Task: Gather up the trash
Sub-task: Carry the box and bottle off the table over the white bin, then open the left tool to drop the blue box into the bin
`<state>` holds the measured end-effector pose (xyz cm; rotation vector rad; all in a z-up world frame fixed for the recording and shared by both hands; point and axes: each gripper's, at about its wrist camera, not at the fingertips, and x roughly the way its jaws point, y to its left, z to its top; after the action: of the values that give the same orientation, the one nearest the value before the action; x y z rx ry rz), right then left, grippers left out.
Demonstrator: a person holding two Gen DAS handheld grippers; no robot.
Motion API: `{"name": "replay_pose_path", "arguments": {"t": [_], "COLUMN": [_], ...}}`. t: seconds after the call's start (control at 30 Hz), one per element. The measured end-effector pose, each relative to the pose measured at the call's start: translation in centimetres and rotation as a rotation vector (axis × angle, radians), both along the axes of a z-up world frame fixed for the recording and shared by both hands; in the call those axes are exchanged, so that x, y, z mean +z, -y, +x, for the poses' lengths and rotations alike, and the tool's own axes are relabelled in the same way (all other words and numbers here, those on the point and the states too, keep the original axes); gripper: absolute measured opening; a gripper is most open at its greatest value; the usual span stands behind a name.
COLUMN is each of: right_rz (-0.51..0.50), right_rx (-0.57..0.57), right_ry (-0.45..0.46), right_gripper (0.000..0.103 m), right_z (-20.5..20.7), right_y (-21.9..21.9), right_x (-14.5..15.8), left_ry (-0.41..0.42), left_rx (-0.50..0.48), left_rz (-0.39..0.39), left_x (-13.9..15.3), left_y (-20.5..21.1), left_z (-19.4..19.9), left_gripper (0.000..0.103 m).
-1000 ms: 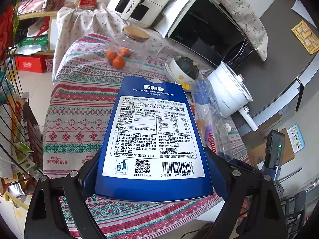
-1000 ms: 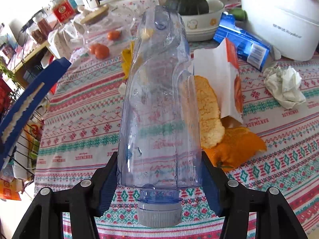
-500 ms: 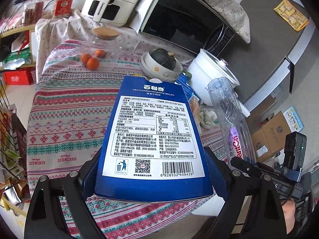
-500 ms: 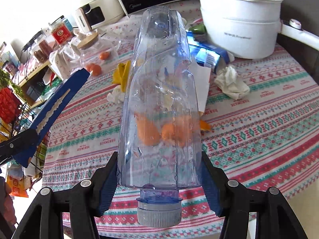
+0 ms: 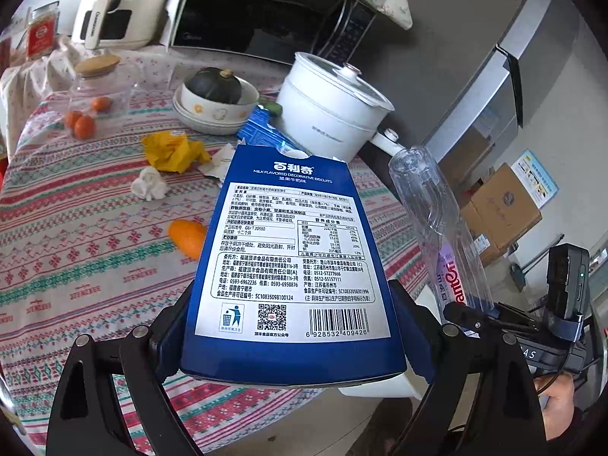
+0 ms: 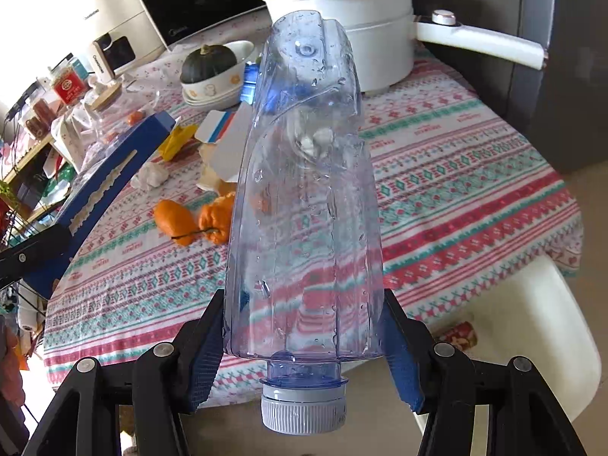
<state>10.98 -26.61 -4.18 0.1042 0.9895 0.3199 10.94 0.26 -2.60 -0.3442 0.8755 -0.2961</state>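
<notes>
My left gripper (image 5: 292,345) is shut on a blue biscuit box (image 5: 292,266), held above the table's front edge; the box also shows edge-on in the right wrist view (image 6: 114,174). My right gripper (image 6: 304,338) is shut on an empty clear plastic bottle (image 6: 304,197), cap toward the camera; the bottle also shows in the left wrist view (image 5: 437,228). On the patterned tablecloth (image 5: 76,247) lie orange peel (image 5: 188,236), a yellow wrapper (image 5: 173,151), a crumpled white tissue (image 5: 149,186) and a blue packet (image 5: 262,129).
A white electric pot (image 5: 334,110) with a long handle, a bowl holding a dark squash (image 5: 214,95), a glass jar with small oranges (image 5: 91,110), a microwave (image 5: 266,15) and an air fryer (image 5: 114,7) stand at the back. A white chair (image 6: 532,326) stands by the table's edge.
Both grippers have pulled back and swung right with the box and the bottle still held. The trash on the table, before hidden by the box, has come into view.
</notes>
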Motion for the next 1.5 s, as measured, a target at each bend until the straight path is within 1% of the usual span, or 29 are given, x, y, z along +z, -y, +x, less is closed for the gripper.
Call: {"name": "replay_pose_path", "arguments": {"t": [0.2, 0.5, 0.6, 0.7, 0.77, 0.83, 1.0, 1.17, 1.33, 1.5], "right_rz": [-0.021, -0.045, -0.041, -0.029, -0.023, -0.019, -0.001, -0.013, -0.006, 0.009], "right_rx": [-0.042, -0.126, -0.153, -0.178, -0.196, -0.211, -0.230, -0.227, -0.245, -0.268], "right_ry": [-0.022, -0.101, -0.143, -0.213, -0.263, -0.292, -0.331, -0.363, -0.368, -0.372], "right_gripper": [0.065, 0.065, 0.065, 0.065, 0.065, 0.065, 0.065, 0.065, 0.065, 0.065], "right_z": [-1.2, -3.4, -4.2, -5.0, -5.4, -5.8, -6.6, -7.2, -8.0, -8.4], "right_y": [3.5, 9.8, 11.9, 13.7, 14.9, 16.0, 17.8, 19.1, 20.9, 22.3], "right_x": [-0.8, -3.7, -4.9, -6.5, -7.7, -8.7, -9.7, -10.5, -10.8, -10.8], "left_ry": [0.006, 0.018, 0.023, 0.031, 0.033, 0.023, -0.005, -0.017, -0.044, -0.059], "left_rx": [-0.062, -0.162, -0.204, -0.271, -0.317, -0.359, -0.457, -0.554, -0.609, -0.620], "left_rz": [-0.012, 0.026, 0.045, 0.084, 0.116, 0.131, 0.164, 0.200, 0.229, 0.256], "left_x": [-0.2, -1.0, -1.4, -2.0, -2.7, -3.5, -5.6, -7.6, -9.5, -11.1], "left_y": [3.7, 8.5, 10.3, 12.6, 14.3, 15.9, 19.7, 23.4, 25.9, 27.2], "left_z": [-0.3, -0.7, -1.0, -1.3, -1.7, -2.0, -3.1, -4.3, -4.5, -3.8], "left_gripper": [0.093, 0.093, 0.093, 0.093, 0.093, 0.093, 0.093, 0.093, 0.093, 0.093]}}
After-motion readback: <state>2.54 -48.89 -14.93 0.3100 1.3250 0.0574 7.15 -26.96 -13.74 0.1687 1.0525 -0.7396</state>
